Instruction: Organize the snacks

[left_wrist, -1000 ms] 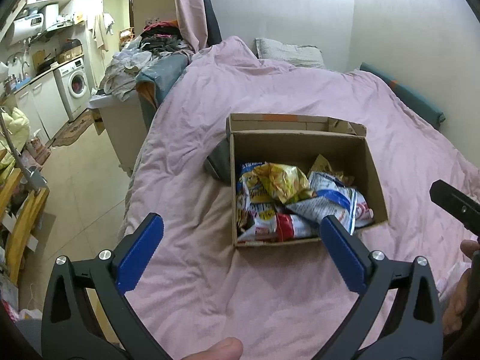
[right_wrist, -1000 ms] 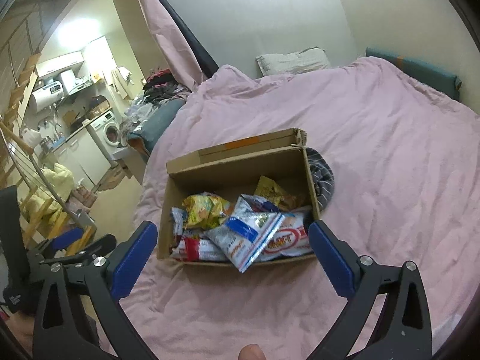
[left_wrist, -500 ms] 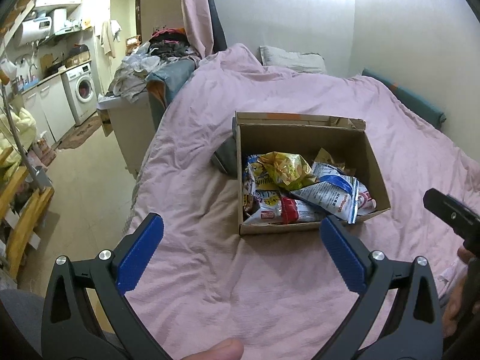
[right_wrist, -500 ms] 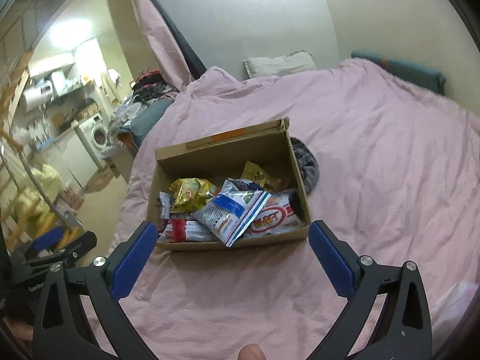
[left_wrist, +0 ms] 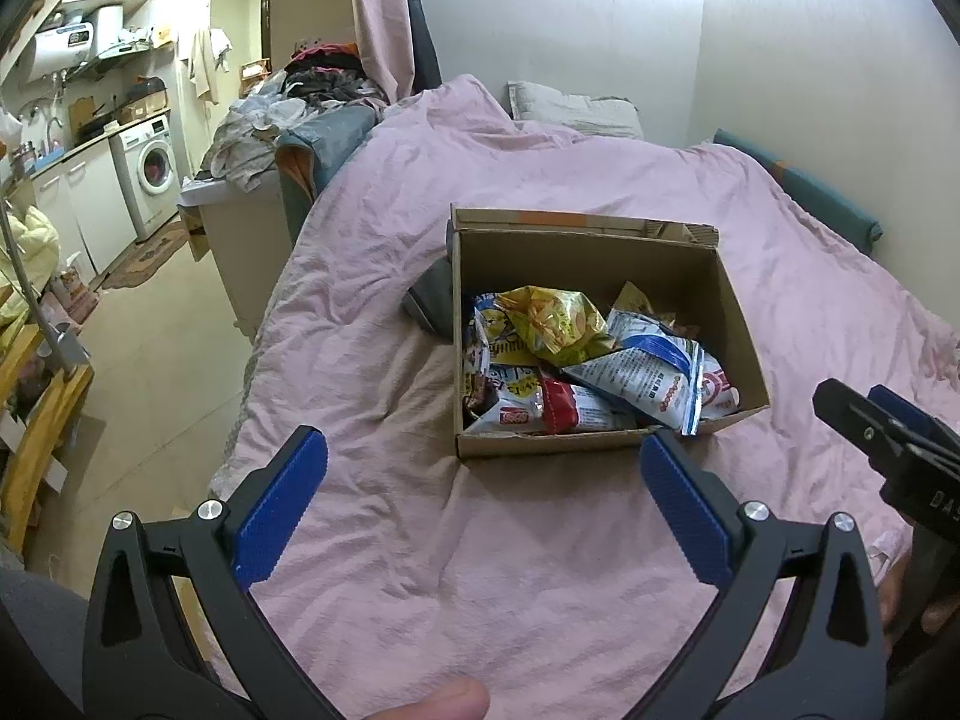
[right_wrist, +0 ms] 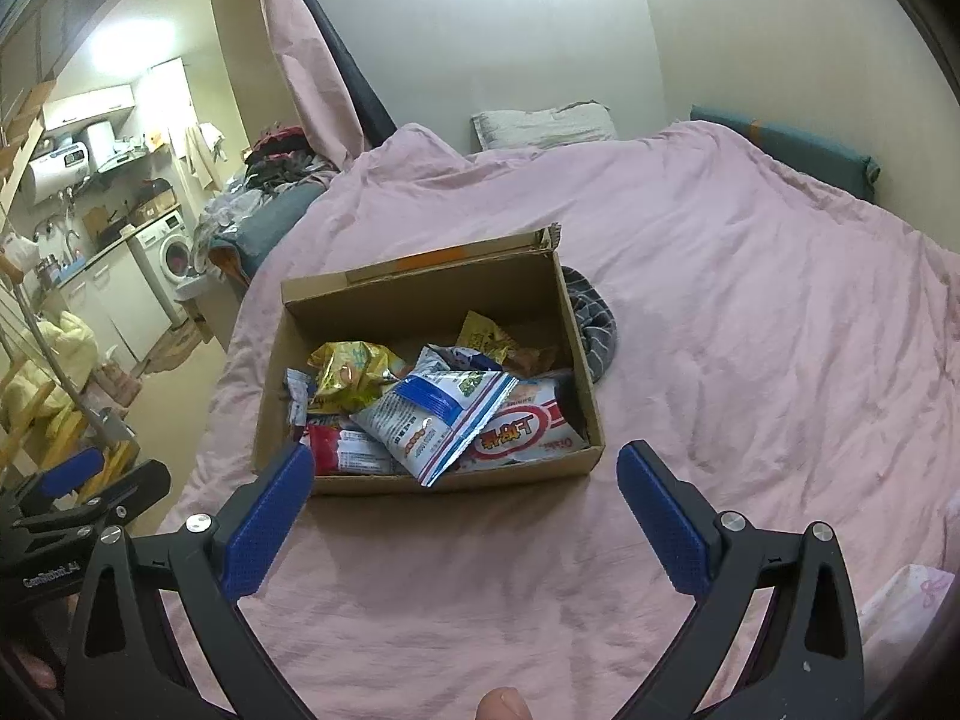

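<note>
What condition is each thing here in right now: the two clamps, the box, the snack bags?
left gripper: open, empty, above the bedspread.
right gripper: open, empty.
cardboard box: open-topped, on the pink bedspread.
snack packets: piled loosely inside the box.
blue-and-white packet: on top, corner overhanging the near wall.

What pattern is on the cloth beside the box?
The cloth has grey and white stripes, clearest in the right wrist view, beside the box.

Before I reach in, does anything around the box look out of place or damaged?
Yes. The blue-and-white packet lies on top of the heap with one corner hanging over the cardboard box's near wall. The box's far flap is torn at its corner. A dark striped cloth lies bunched against the box's side. Both tongs are open and empty.
</note>
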The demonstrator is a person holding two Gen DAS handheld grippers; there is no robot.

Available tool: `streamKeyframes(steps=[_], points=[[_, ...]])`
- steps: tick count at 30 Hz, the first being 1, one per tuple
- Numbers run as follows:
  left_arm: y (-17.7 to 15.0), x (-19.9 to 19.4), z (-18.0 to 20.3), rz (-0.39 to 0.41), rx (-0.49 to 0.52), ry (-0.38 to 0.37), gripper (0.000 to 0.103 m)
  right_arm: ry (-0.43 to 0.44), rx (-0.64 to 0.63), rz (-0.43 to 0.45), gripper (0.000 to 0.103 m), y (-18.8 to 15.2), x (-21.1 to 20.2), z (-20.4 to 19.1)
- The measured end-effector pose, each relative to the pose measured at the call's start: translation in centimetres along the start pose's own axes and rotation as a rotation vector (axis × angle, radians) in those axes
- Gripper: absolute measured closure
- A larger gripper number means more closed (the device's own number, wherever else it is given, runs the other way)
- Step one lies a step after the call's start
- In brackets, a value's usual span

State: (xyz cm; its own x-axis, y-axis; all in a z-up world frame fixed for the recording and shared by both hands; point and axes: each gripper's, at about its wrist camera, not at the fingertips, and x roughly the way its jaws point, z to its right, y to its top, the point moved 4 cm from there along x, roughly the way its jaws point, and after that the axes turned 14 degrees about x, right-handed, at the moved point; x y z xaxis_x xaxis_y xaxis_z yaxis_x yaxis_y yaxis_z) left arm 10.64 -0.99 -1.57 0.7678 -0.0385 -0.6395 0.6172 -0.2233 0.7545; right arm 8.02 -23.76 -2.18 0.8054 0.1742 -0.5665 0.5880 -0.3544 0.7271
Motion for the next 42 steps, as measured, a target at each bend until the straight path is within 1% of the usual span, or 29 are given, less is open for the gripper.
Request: streamKeyframes(steps=[9, 17, 24, 42], points=[[-0.07, -0.17, 0.01, 0.003, -0.003, 0.001, 0.000, -0.016, -0.033, -0.004, 0.000, -0.45, 0.27, -0.39], [-0.04, -0.14, 0.00, 0.002, -0.007, 0.000, 0.000, -0.019, -0.036, -0.005, 0.000, -0.44, 0.33, -0.45], [-0.22, 0.08, 0.20, -0.015, -0.010, -0.021, 0.000, -0.019, -0.045, -0.012, 0.000, -0.77, 0.59, -0.45], [-0.45, 0.22, -0.55, -0.021, -0.031, -0.022, 0.000, -0.022, -0.039, -0.006, 0.000, -0.76, 0.64, -0.35]])
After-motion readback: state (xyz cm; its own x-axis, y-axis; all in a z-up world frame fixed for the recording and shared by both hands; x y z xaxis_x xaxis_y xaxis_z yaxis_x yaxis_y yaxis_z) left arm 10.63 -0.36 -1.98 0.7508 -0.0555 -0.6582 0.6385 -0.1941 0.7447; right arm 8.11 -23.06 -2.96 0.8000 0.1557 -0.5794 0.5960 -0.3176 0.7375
